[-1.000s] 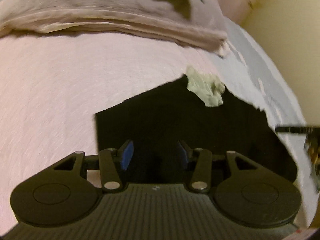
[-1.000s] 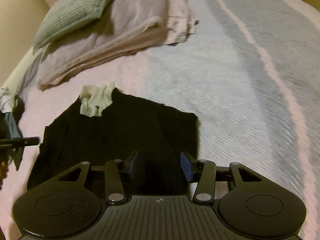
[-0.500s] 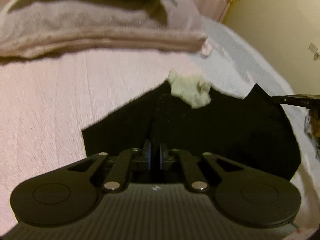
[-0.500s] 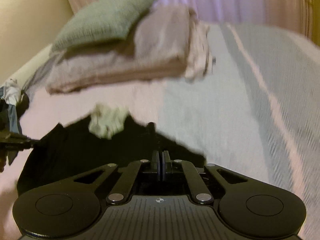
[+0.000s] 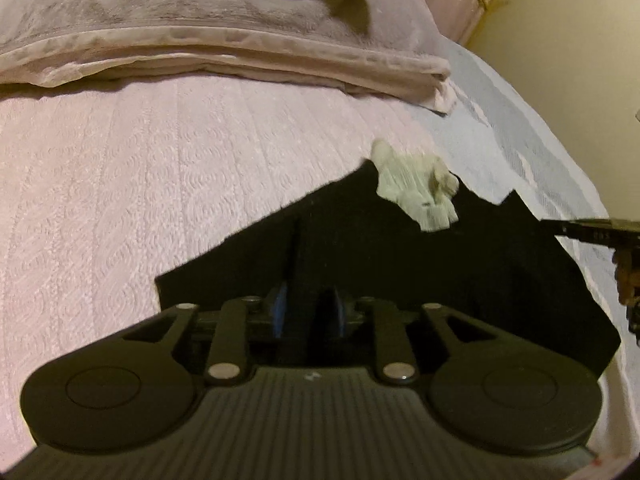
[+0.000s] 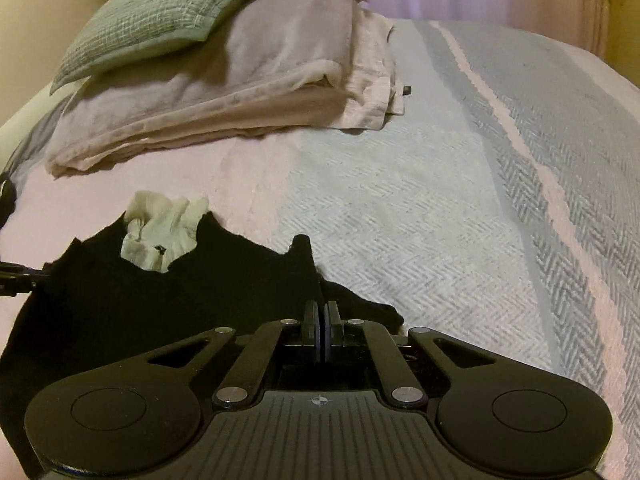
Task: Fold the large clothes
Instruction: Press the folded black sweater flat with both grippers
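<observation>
Both grippers, left (image 5: 308, 312) and right (image 6: 321, 332), pinch the near hem of the black knit garment (image 5: 400, 264) on the pink-and-grey bedspread (image 6: 400, 216)'s near edge. Lift evenly, fold toward its pale ruffled collar (image 6: 160, 236).

black garment (image 6: 120, 320): 1 | pale ruffled cloth (image 6: 160, 232): 1 | green pillow (image 6: 160, 12): 1 | tool (image 6: 322, 312): 2

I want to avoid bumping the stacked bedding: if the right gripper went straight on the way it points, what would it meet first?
The right gripper is already shut on the black garment. Straight ahead, it would likely meet the striped bedspread first; the folded bedding stack lies farther off to the left, though depth is unclear.
</observation>
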Action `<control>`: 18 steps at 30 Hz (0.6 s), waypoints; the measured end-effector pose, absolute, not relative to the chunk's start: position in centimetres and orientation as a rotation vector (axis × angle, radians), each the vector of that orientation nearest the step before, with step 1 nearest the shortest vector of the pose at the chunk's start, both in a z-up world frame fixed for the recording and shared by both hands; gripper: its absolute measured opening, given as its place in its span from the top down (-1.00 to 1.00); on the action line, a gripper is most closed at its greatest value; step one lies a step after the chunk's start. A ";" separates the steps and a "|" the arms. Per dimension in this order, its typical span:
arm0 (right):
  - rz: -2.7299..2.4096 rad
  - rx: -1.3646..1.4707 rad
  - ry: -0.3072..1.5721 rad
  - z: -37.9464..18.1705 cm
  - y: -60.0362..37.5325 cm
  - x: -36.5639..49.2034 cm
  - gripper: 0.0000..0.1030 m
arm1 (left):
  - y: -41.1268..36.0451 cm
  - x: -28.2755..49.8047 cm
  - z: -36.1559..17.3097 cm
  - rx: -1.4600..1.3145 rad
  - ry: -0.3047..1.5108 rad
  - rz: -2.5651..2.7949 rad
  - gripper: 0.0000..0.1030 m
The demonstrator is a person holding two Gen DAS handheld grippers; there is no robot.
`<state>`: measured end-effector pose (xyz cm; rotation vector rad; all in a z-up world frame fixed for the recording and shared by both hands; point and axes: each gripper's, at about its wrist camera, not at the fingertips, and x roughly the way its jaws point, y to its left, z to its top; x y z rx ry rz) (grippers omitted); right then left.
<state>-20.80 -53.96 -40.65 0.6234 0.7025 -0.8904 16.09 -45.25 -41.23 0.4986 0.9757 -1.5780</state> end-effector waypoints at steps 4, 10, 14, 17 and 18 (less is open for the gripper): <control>-0.903 0.542 0.637 -38.2 -52.9 -20.8 1.00 | -43.9 16.3 -39.1 0.423 0.911 -1.638 0.94; -0.894 0.483 0.588 -36.9 -52.5 -19.9 1.00 | -44.2 16.7 -38.7 0.402 0.885 -1.580 0.80; -0.943 0.537 0.660 -40.1 -54.1 -19.1 1.00 | -45.8 16.4 -40.8 0.453 0.903 -1.551 0.96; -0.976 0.497 0.609 -39.4 -53.6 -19.5 1.00 | -45.2 17.6 -39.0 0.313 0.858 -1.549 0.96; -0.986 0.476 0.596 -39.1 -53.6 -19.5 1.00 | -45.1 17.7 -38.7 0.309 0.829 -1.542 0.96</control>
